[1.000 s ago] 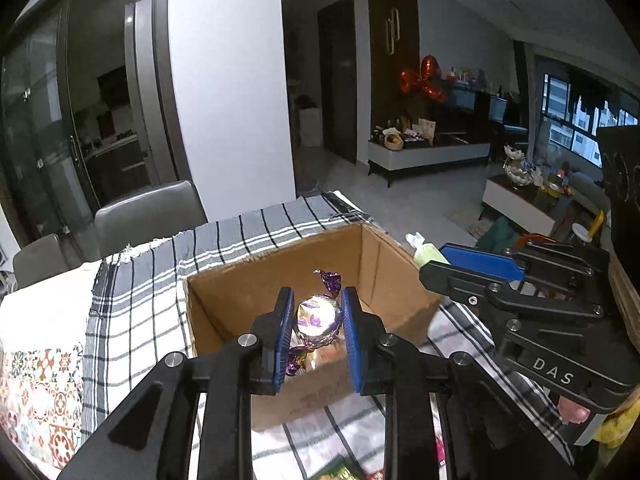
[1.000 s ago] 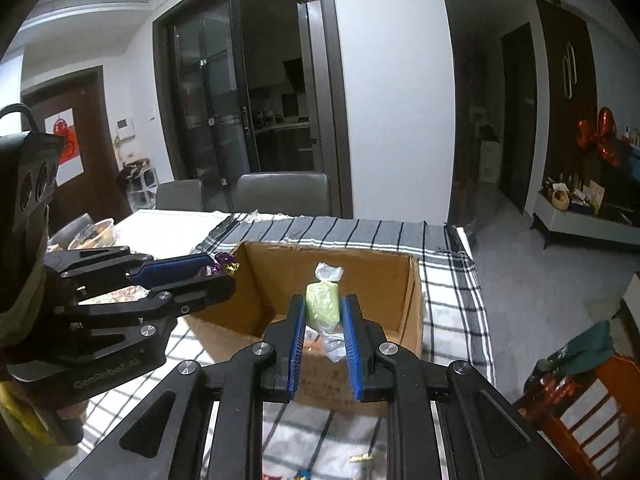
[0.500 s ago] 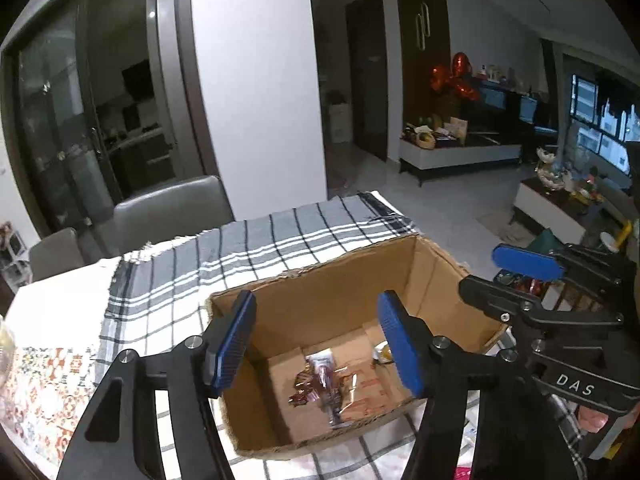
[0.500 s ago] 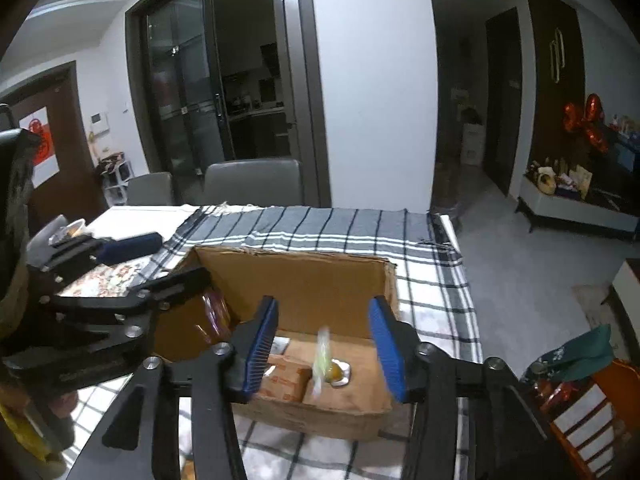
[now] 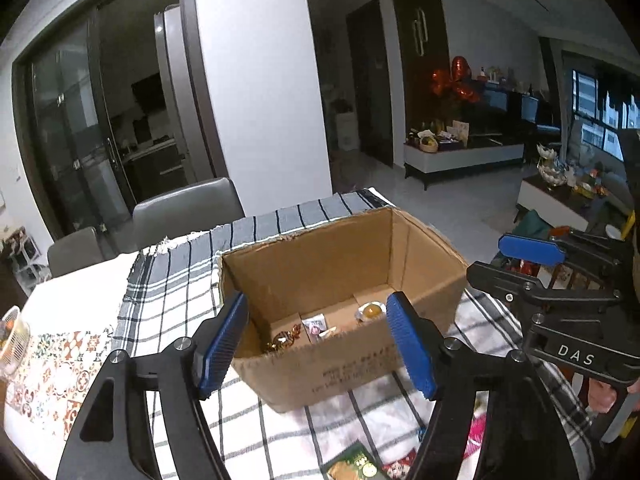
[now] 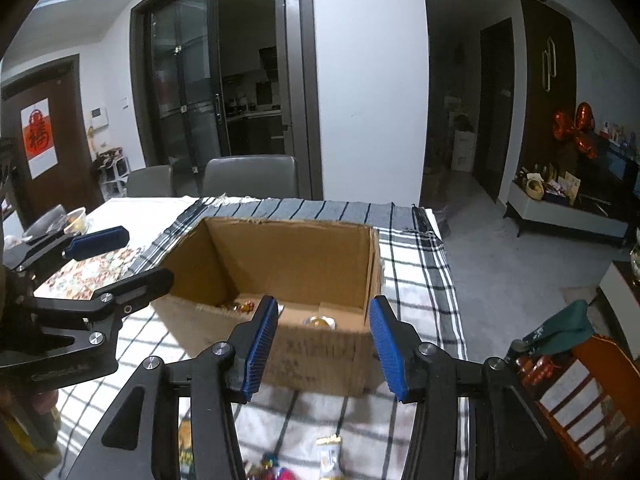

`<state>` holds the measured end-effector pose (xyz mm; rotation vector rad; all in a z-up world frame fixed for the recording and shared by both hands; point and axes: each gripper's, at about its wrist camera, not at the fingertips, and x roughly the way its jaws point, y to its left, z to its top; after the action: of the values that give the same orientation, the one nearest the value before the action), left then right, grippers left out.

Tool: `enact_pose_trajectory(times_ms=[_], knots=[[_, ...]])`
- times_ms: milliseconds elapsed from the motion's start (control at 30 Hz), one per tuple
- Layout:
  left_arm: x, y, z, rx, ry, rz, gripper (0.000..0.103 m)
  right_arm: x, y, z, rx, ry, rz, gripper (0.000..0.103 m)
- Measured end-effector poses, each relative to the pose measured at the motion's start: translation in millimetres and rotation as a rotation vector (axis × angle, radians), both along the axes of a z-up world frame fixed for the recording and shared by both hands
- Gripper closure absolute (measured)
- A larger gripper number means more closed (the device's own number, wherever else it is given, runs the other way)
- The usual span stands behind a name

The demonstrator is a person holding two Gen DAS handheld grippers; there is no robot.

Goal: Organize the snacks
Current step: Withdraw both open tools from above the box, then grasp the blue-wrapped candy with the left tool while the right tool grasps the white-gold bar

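An open cardboard box [image 5: 424, 280] stands on the checked cloth; it also shows in the right wrist view [image 6: 304, 356]. Inside lie wrapped candies: a gold-brown one [image 5: 284, 336], a pink-white one [image 5: 316, 325] and a yellow one [image 5: 370, 312], the last also in the right wrist view [image 6: 320, 322]. My left gripper [image 5: 318, 340] is open and empty just before the box's near wall. My right gripper [image 6: 323, 338] is open and empty at the box's near side. Loose snacks lie on the cloth below the grippers [image 5: 352, 466] [image 6: 328, 442].
A checked tablecloth [image 5: 168, 304] covers the table, with a patterned mat [image 5: 52, 364] to the left. A bowl [image 6: 76, 218] sits at the far left. Grey chairs [image 6: 250, 176] stand behind the table. The table's right edge drops off near a green cloth [image 6: 560, 328].
Both grippers opened and dropped their candies into the box. They have since pulled back a little toward the near side of the box.
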<state>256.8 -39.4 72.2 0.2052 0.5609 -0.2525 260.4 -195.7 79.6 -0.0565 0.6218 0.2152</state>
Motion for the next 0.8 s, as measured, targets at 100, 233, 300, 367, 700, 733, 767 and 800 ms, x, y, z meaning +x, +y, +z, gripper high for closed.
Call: enact_pose_trajectory(times_ms=[100, 233, 300, 367, 700, 733, 767, 800], knots=[[-11.4, -3.5, -4.1, -0.003, 0.007, -0.010, 0.032, -12.1, -0.9, -7.7, 0.005, 0.018, 0.017, 0.054], [-24.1, -9.2, -15.7, 0.002, 0.023, -0.024, 0.032, -26.4, -7.1, -24.2, 0.011, 0.052, 0.010, 0.054], [-29.3, -11.6, -24.3, 0.007, 0.038, -0.029, 0.032, -30.5, -10.0, -34.9, 0.013, 0.079, 0.002, 0.054], [-31.9, -15.4, -33.7, 0.015, 0.056, -0.030, 0.032, -32.6, -13.2, -43.8, 0.023, 0.103, -0.004, 0.054], [-37.9, -29.3, -85.7, 0.032, 0.191, -0.038, 0.033, -47.8, -24.6, -98.2, -0.006, 0.217, -0.038, 0.054], [-38.0, -31.2, -89.6, 0.038, 0.199, -0.040, 0.033, -47.9, -26.1, -102.1, -0.002, 0.227, -0.041, 0.054], [-38.5, -32.4, -92.8, 0.041, 0.205, -0.042, 0.033, -48.0, -25.8, -105.0, 0.001, 0.236, -0.043, 0.054], [-39.0, -33.6, -96.4, 0.043, 0.211, -0.046, 0.033, -47.9, -26.3, -109.4, 0.003, 0.249, -0.043, 0.054]])
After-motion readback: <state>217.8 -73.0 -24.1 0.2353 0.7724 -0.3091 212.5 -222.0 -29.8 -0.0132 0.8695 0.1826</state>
